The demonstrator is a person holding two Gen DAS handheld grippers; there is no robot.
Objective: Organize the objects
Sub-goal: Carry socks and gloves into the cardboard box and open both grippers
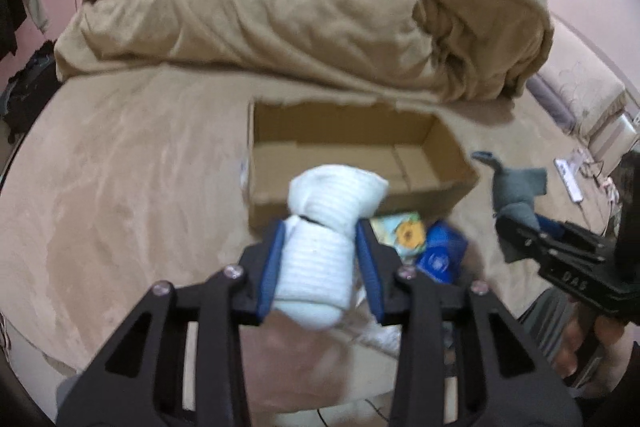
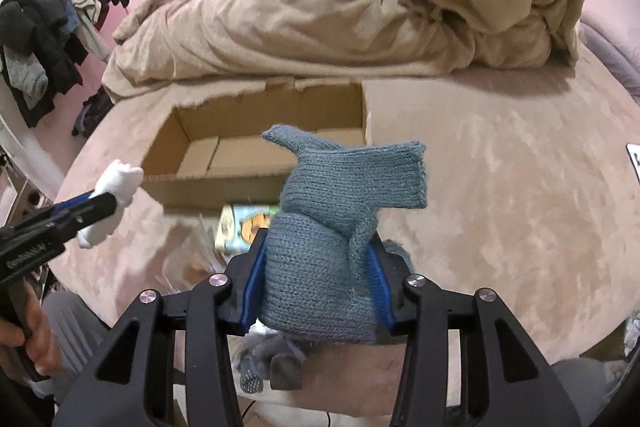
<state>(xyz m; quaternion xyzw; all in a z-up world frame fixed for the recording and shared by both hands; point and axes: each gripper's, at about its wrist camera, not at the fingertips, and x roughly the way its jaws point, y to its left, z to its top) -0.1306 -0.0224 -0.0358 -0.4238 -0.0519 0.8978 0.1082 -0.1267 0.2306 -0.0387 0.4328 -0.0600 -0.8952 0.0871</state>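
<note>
My left gripper (image 1: 320, 259) is shut on a rolled white sock bundle (image 1: 324, 227) and holds it above the bed, just in front of an open cardboard box (image 1: 440, 187). My right gripper (image 2: 318, 279) is shut on a grey-blue knitted sock bundle (image 2: 320, 267), also held in front of the box (image 2: 224, 187). The box looks empty inside. Each gripper shows in the other's view: the right one with its grey sock (image 1: 516, 195) at the right, the left one with its white sock (image 2: 116, 187) at the left.
A crumpled tan blanket (image 1: 304, 19) lies behind the box on the beige bed cover (image 1: 120, 187). A colourful packet (image 1: 404, 233) and a blue packet (image 1: 440, 255) lie in front of the box. More grey socks (image 2: 276, 367) lie below the right gripper. Clothes (image 2: 48, 27) hang at the left.
</note>
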